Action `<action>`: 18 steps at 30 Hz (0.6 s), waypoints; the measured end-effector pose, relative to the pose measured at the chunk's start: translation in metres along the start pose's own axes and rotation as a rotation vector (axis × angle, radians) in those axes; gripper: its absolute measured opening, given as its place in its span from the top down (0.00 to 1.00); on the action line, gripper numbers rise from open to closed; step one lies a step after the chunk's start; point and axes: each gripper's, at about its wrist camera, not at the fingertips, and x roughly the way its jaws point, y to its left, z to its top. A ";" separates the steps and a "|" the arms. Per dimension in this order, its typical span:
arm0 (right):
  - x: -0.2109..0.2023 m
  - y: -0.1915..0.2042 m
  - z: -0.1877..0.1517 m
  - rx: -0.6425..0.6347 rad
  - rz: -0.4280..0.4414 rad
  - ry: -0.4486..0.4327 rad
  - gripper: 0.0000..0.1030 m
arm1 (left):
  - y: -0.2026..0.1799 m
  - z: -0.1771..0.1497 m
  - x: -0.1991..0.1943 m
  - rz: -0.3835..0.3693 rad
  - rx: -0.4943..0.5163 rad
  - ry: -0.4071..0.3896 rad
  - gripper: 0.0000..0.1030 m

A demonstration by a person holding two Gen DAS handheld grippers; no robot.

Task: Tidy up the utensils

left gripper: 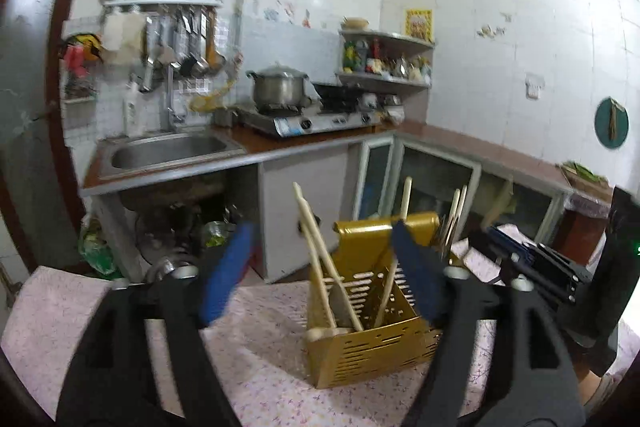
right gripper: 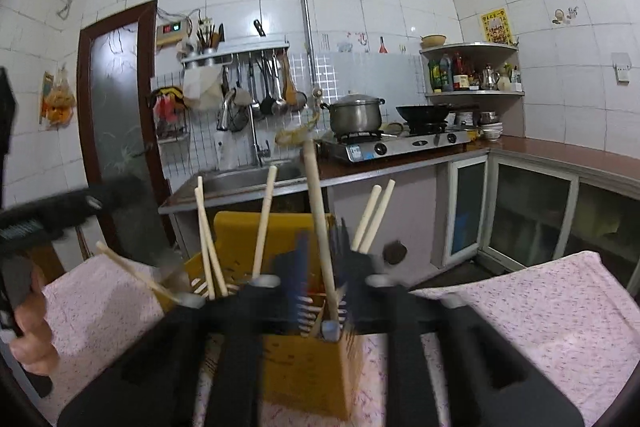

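A gold slotted utensil holder (left gripper: 368, 343) stands on the pink flowered tablecloth (left gripper: 264, 347), with several pale wooden chopsticks (left gripper: 320, 259) leaning in it. My left gripper (left gripper: 320, 271) is open, its blue fingers (left gripper: 228, 267) spread just in front of the holder. In the right wrist view the holder (right gripper: 308, 367) is right below my right gripper (right gripper: 324, 267), which is shut on a long wooden chopstick (right gripper: 318, 211) standing upright in the holder's right compartment. Other chopsticks (right gripper: 210, 247) lean in the left part.
A kitchen counter with a steel sink (left gripper: 168, 151), a gas stove with a pot (right gripper: 356, 115) and a wok (right gripper: 424, 113) runs behind. Cabinets (right gripper: 532, 215) stand below. The right gripper body (left gripper: 544, 263) shows at the left view's right edge; a hand (right gripper: 28, 327) shows at far left.
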 end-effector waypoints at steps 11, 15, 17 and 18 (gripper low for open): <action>-0.134 0.032 -0.017 -0.070 -0.152 0.053 0.08 | 0.023 -0.035 -0.148 0.137 -0.001 -0.007 0.05; -0.193 0.049 -0.044 -0.072 -0.182 0.051 0.04 | 0.011 -0.066 -0.191 0.163 -0.025 0.006 0.05; -0.210 0.056 -0.057 -0.067 -0.199 0.079 0.04 | 0.003 -0.084 -0.210 0.165 -0.046 0.009 0.05; -0.221 0.060 -0.066 -0.056 -0.197 0.097 0.04 | -0.002 -0.094 -0.220 0.165 -0.052 0.011 0.05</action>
